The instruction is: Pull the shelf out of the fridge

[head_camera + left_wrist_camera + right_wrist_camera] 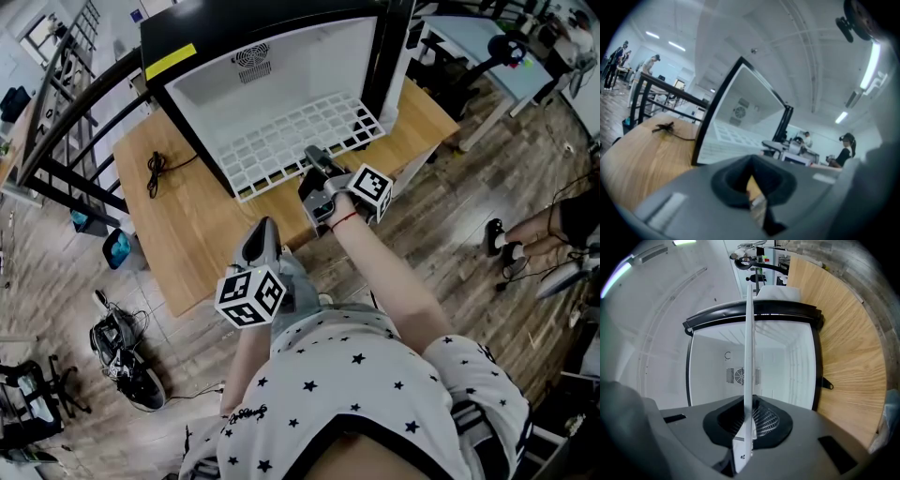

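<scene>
Overhead, in the head view, one black fridge (281, 56) stands open on a single wooden table (187, 244), its white interior facing the camera. One white wire shelf (300, 136) sticks partway out of the opening, its front edge over the tabletop. Two grippers are in play, each with one marker cube. The right gripper (314, 161) reaches to the shelf's front edge. The left gripper (262, 234) hangs back near the person's body, over the table's near edge and well apart from the shelf. One black cable (157, 171) lies coiled on the table beside the fridge. A second person's legs (525, 234) show at the right edge.

From the left gripper view, the left gripper (751, 161) has its jaws meeting at the tips, with nothing between them and only bare wood behind. The fridge (736, 117) rises ahead on the table (642, 150), the shelf (731, 133) pale inside it and the cable (665, 127) to its left. At least two figures stand far off at the left and two more at the right.

From the right gripper view, the right gripper (747, 427) pinches the shelf (749, 357), which runs edge-on as one thin white strip between the jaws and into the fridge (750, 315). One round fan vent (740, 376) sits on the back wall, with the table (843, 357) alongside.
</scene>
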